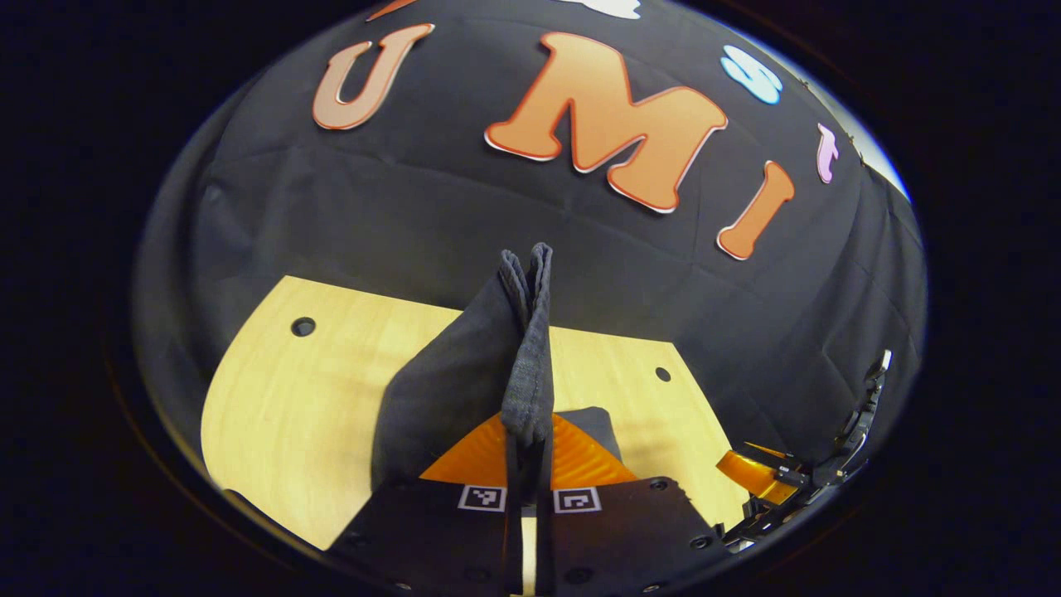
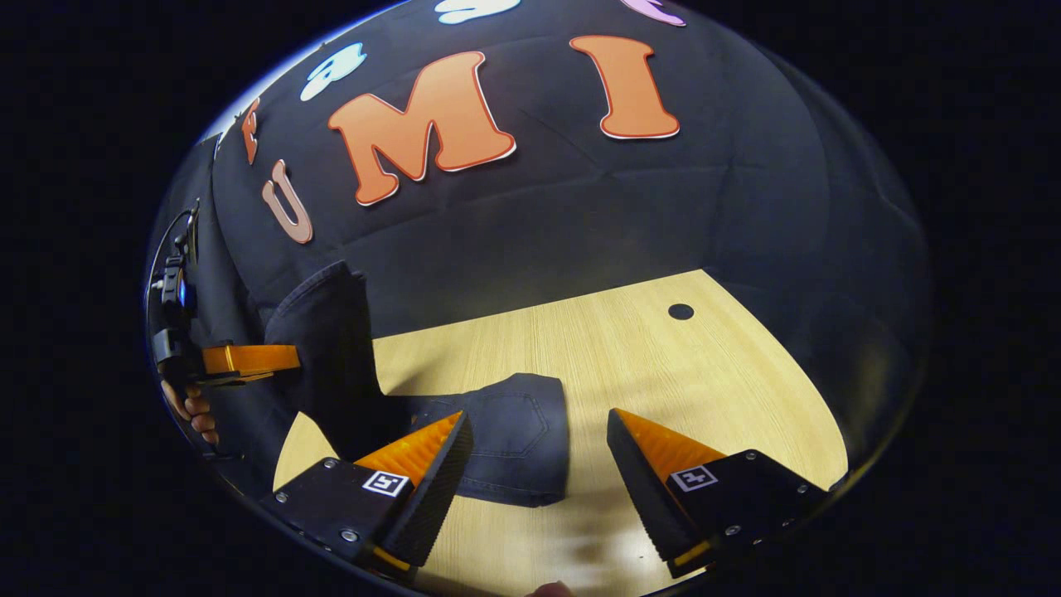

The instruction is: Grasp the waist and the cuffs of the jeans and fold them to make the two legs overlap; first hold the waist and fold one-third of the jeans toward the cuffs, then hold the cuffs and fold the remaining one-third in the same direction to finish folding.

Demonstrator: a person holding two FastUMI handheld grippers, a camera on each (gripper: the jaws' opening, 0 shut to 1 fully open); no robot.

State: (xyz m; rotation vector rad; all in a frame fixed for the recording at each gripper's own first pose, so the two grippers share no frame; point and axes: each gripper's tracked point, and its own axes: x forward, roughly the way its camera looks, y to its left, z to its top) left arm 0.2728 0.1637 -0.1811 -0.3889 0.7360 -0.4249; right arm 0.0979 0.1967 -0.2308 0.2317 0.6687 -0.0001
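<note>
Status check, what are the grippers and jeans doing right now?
Left gripper shut on jeans, end lifted off table. Right gripper open, over the end lying flat. Nothing in the way.

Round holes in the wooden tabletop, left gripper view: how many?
2: one hole near the far left corner, one hole at far right. The raised jeans may hide more.

Light wood counter [image 2: 663, 373] with a couple round holes; dark jeans [image 2: 514, 439] partly lying on it.
</note>
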